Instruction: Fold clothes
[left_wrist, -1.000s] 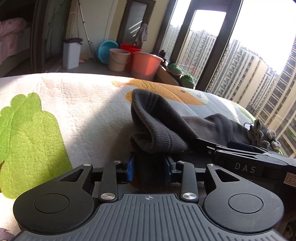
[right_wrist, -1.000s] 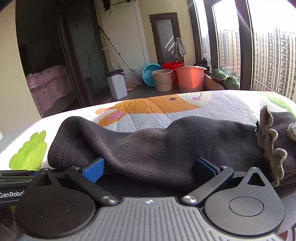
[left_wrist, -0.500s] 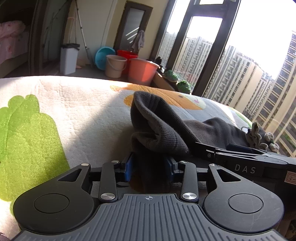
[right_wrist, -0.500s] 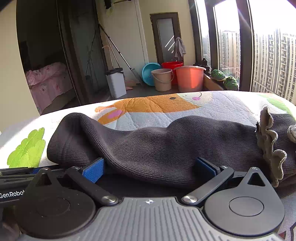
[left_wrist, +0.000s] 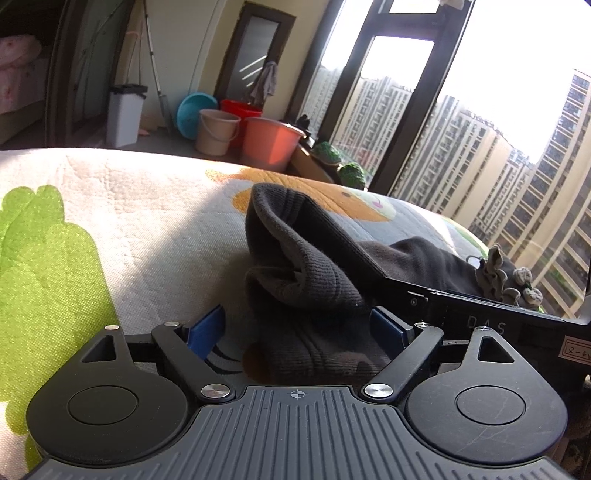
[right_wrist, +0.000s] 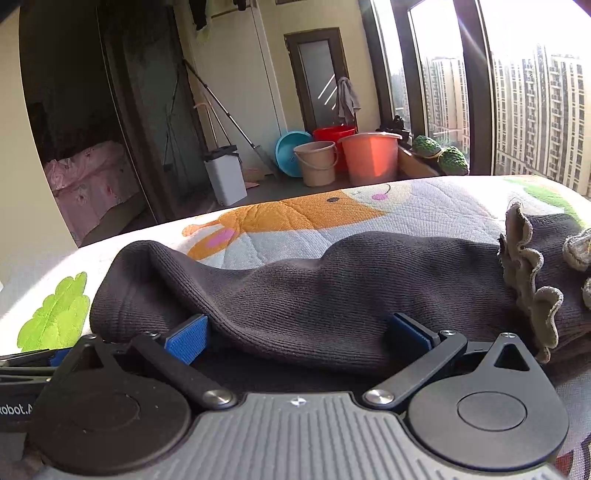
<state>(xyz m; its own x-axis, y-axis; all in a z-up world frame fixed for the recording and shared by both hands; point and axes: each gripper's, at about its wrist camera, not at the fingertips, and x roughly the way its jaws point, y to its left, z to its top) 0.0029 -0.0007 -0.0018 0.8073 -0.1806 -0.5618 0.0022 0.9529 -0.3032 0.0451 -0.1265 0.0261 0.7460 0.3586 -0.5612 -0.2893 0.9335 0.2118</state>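
**Both tools spread wide at the near edge of a dark knit garment**

The left tool (left_wrist: 297, 332) lies low over the quilted bed cover (left_wrist: 155, 221), its blue pads spread wide with the garment's bunched end between them, nothing pinched. The right tool (right_wrist: 297, 338) is likewise spread, level, against the garment's near edge. The dark grey garment (right_wrist: 332, 280) lies on the cover with its long axis from 9 to 3 o'clock, ruffled trim (right_wrist: 524, 280) at 3 o'clock. Buckets (right_wrist: 369, 158) stand at 12 o'clock.
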